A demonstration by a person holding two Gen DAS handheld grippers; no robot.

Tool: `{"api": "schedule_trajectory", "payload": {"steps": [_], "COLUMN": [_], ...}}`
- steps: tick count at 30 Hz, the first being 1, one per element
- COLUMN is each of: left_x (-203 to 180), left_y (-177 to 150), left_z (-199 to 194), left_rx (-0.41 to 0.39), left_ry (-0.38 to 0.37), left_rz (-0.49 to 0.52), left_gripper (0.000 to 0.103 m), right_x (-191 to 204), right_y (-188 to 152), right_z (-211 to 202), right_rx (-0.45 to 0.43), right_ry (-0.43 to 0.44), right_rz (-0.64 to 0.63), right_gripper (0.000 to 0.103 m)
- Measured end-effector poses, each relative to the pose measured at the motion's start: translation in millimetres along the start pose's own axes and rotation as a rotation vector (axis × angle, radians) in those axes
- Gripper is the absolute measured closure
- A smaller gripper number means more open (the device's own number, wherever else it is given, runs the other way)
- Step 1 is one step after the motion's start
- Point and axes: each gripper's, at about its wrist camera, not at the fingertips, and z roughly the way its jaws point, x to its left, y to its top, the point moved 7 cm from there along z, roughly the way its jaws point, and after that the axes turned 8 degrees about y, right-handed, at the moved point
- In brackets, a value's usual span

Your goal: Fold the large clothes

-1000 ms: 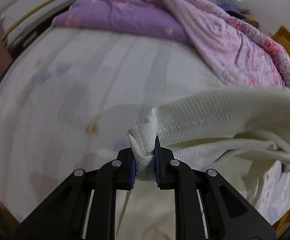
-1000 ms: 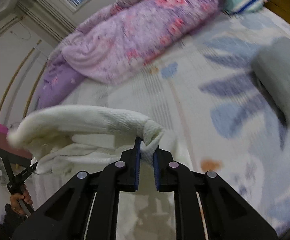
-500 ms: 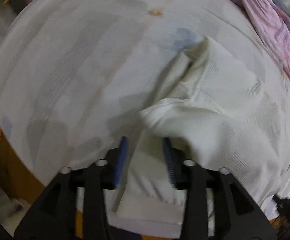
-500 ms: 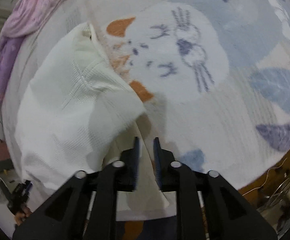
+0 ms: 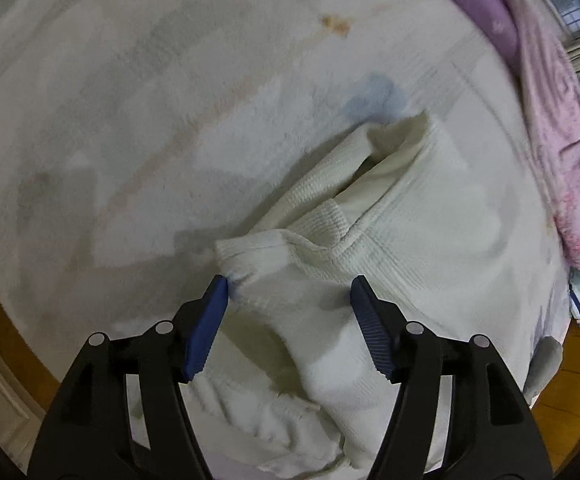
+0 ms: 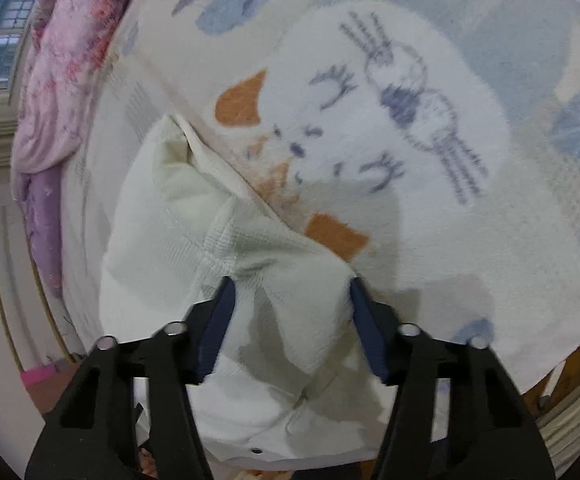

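A cream knitted garment [image 5: 418, 216] lies folded over on the bed, its near part bunched toward the bed's edge. My left gripper [image 5: 290, 300] is open, its blue pads either side of a ribbed corner of the garment without pinching it. In the right wrist view the same garment [image 6: 193, 224] lies at the lower left. My right gripper [image 6: 290, 300] is open over its other near corner, with cloth between the pads but free.
The bed sheet [image 5: 169, 100] is pale with a cat print [image 6: 390, 128]. A purple and pink quilt [image 5: 558, 128] is heaped along the far side and also shows in the right wrist view [image 6: 53, 92]. The bed's wooden edge [image 5: 5, 320] is close below.
One second ago both grippers held the garment's corners up in the air. They have brought it down onto the bed and both have opened, letting the cloth go.
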Motion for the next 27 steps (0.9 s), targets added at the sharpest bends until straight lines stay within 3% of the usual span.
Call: {"api": "schedule_trajectory", "payload": {"steps": [2,4,9,12,15,22,27], "left_x": [0,-2,9,24,41,59,61], "left_y": [0,-1,-14,-23,-33,-55,-53], "left_z": [2,-5,-53,-60,-53,10,14], "left_rx": [0.002,-0.004,-0.065,-0.06,-0.056,0.01,0.001], "left_ry": [0.039,0.033,0.028,0.05,0.105,0.245,0.257], "left_rz": [0.021,0.055,0.143,0.16,0.179,0.25,0.268], "left_gripper": [0.082,0.091,0.095,0.095,0.096,0.095,0.09], "right_x": [0,5,16,12,-4,-49,-43], "right_y": [-3,-2,-16,-27,-33,-34,-35], "right_z": [1,-7,-57,-71,-65,-12,-5], "right_rx": [0.001,-0.018,-0.03,0.004,0.027,0.067,0.075], "right_ry": [-0.047,-0.03,0.03,0.031,-0.022,-0.173,-0.258], "right_rz": [-0.043,-0.085,-0.149,-0.147,-0.163,-0.17,-0.228], "right_gripper": [0.093,0.095,0.097,0.097,0.097,0.096,0.093]}}
